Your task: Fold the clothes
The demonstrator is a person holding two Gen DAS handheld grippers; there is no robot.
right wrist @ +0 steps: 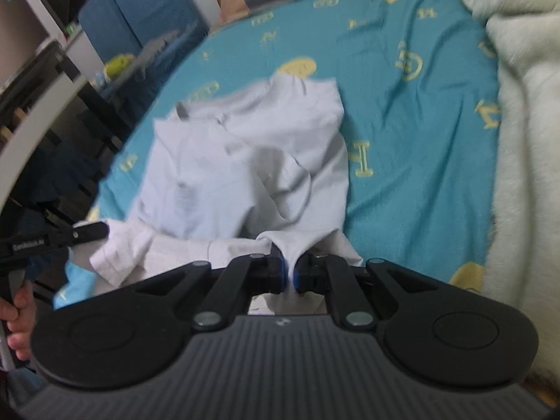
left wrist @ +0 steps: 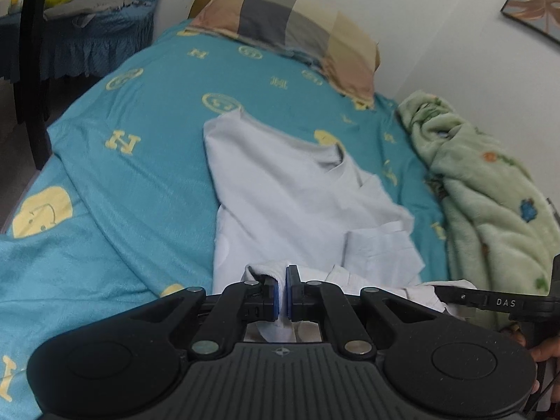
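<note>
Shirt (left wrist: 301, 196) lies on the bed (left wrist: 147, 161); thin, limp, light cloth; best held at hem corners; left gripper (left wrist: 282, 292) and right gripper (right wrist: 288, 273) both clamped on its near edge.

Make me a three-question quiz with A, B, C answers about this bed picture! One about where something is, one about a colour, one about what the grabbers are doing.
1. Where does the fuzzy green blanket lie?
A. by the wall, beside the white cotton shirt
B. on the blue chair
C. under the checked pillow

2. What colour is the bed sheet?
A. red with stripes
B. teal with yellow shapes
C. plain black

3. What are the left gripper and right gripper doing?
A. both wide open and empty
B. both shut on the shirt
C. both shut on the pillow

Answers:
1 A, the blanket is heaped along the wall side of the bed.
2 B, yellow letters and faces dot the teal cloth.
3 B, white fabric is pinched between each pair of pads.
</note>
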